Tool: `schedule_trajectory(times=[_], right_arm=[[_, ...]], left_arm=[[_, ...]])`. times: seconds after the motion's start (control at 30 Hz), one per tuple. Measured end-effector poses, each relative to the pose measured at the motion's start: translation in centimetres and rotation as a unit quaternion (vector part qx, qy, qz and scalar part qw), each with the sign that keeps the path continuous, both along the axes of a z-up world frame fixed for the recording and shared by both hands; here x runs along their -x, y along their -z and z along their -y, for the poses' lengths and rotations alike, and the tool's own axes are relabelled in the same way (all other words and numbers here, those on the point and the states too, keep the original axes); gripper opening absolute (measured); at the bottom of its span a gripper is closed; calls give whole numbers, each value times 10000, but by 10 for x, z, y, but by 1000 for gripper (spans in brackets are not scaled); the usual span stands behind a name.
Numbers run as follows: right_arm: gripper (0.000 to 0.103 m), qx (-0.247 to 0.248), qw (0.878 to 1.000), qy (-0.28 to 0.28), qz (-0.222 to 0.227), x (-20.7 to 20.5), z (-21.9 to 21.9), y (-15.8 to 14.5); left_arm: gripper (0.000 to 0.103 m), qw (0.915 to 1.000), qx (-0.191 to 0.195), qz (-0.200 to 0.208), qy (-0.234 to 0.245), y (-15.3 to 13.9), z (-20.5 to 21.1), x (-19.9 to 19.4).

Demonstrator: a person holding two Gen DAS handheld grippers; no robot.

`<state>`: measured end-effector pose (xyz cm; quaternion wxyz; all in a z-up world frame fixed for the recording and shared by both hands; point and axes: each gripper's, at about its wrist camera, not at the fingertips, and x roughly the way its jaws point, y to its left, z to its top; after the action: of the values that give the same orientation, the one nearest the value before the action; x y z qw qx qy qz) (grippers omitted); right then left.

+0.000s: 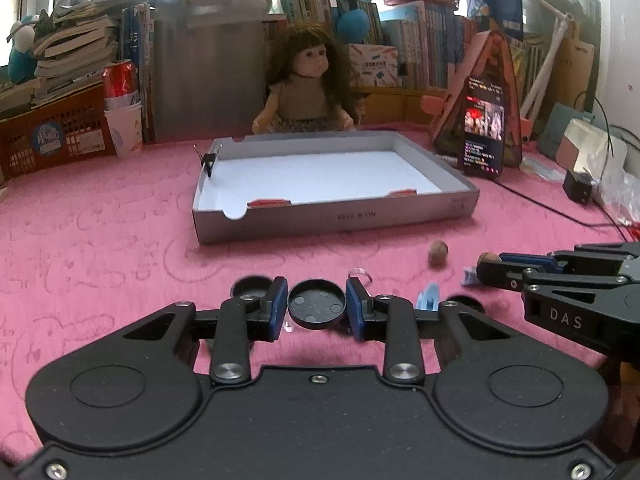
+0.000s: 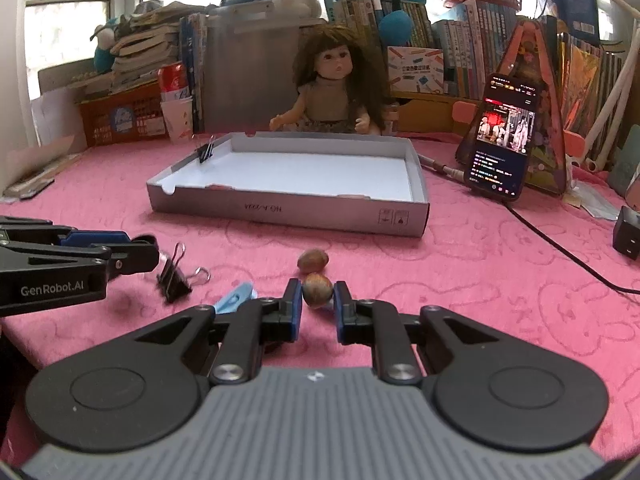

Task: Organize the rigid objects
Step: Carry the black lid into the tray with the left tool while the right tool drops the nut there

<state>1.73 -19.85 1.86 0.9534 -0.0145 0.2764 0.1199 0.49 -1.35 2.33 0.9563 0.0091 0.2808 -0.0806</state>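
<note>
My left gripper (image 1: 317,305) is shut on a round black lid (image 1: 316,303), low over the pink cloth. My right gripper (image 2: 317,295) is shut on a brown walnut (image 2: 316,289); it also shows in the left wrist view (image 1: 489,258). A second walnut (image 2: 313,260) lies just beyond it, also in the left wrist view (image 1: 438,252). A grey shallow box (image 1: 336,222) with a white floor stands ahead, a black binder clip (image 1: 208,160) on its far left wall. A loose binder clip (image 2: 174,278) and a blue clip (image 2: 236,298) lie on the cloth.
A phone (image 2: 502,140) leans at the right with a black cable (image 2: 560,248) running across the cloth. A doll (image 1: 308,88) sits behind the box. Books, an orange crate (image 1: 52,136), a can and cups line the back. A black charger (image 2: 628,236) sits far right.
</note>
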Motion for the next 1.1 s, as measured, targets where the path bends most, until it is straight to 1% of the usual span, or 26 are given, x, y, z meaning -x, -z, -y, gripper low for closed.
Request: schedule_trajectory(times=[0.17,0.33,0.5,0.67,0.87,0.97,1.1], right_arm=[[21,-85,9999,63,22,-14,2,-7],[21,-240,9995,169,-63,-33,6,-13],[21,-476,9984,285,-141,-61,11,-19],[20,-616,9971,340,-287,-96,14,-25],[21,-746,9936,408,-741,-143,18,-25],[21,-850,9904,455,-992,-165,19,-23],[21,-849,9859,433,-1375,-190,17,-19]], left_arm=[[30,9999,92,15,-89,-11,-5,-19],[30,9996,229,-24,-167,-21,-11,-42],[30,9993,281,0,-247,-31,-15,-71],[30,9985,379,-139,-357,-37,-19,-107],[30,9973,404,-418,-453,-38,-21,-153],[30,9959,439,-604,-509,-35,-23,-176],[30,9941,389,-862,-532,-27,-23,-203]])
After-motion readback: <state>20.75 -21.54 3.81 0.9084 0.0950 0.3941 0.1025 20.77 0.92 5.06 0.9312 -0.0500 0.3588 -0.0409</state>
